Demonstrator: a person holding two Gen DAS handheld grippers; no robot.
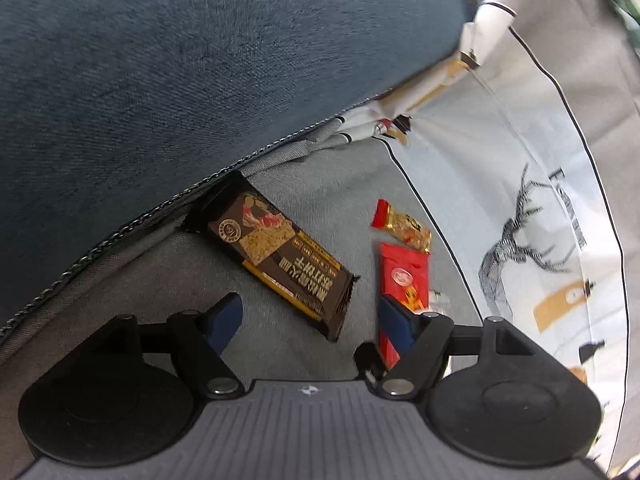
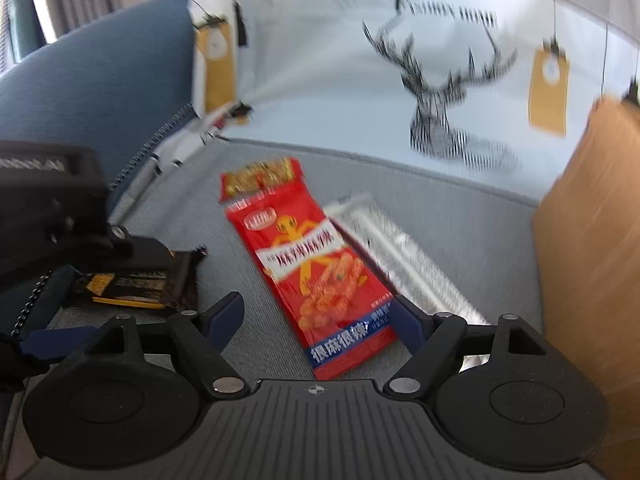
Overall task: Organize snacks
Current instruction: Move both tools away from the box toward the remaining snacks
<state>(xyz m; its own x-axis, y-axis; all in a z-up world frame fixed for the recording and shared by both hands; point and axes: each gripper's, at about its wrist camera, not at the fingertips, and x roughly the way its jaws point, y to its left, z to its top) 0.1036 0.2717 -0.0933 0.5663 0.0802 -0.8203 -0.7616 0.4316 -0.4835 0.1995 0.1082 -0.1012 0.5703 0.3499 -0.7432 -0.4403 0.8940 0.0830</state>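
Several snacks lie on the grey floor of a fabric bin [image 1: 532, 160]. In the left wrist view a dark brown biscuit pack [image 1: 280, 256] lies slantwise, with a small red and yellow sweet [image 1: 402, 226] and a red packet [image 1: 404, 276] to its right. My left gripper [image 1: 310, 316] is open just above the brown pack's near end. In the right wrist view a long red snack packet [image 2: 316, 276] lies over a silver packet [image 2: 404, 256]. My right gripper [image 2: 316, 312] stands open with the red packet's near end between its fingers, and the pads do not press it.
A blue cushion [image 1: 200, 60] bulges over the bin's left side. The bin's white walls [image 2: 400, 60] carry a deer print. A brown cardboard box [image 2: 592, 248] stands at the right. The left gripper's body [image 2: 52, 208] shows at the left of the right wrist view, by the brown pack [image 2: 152, 280].
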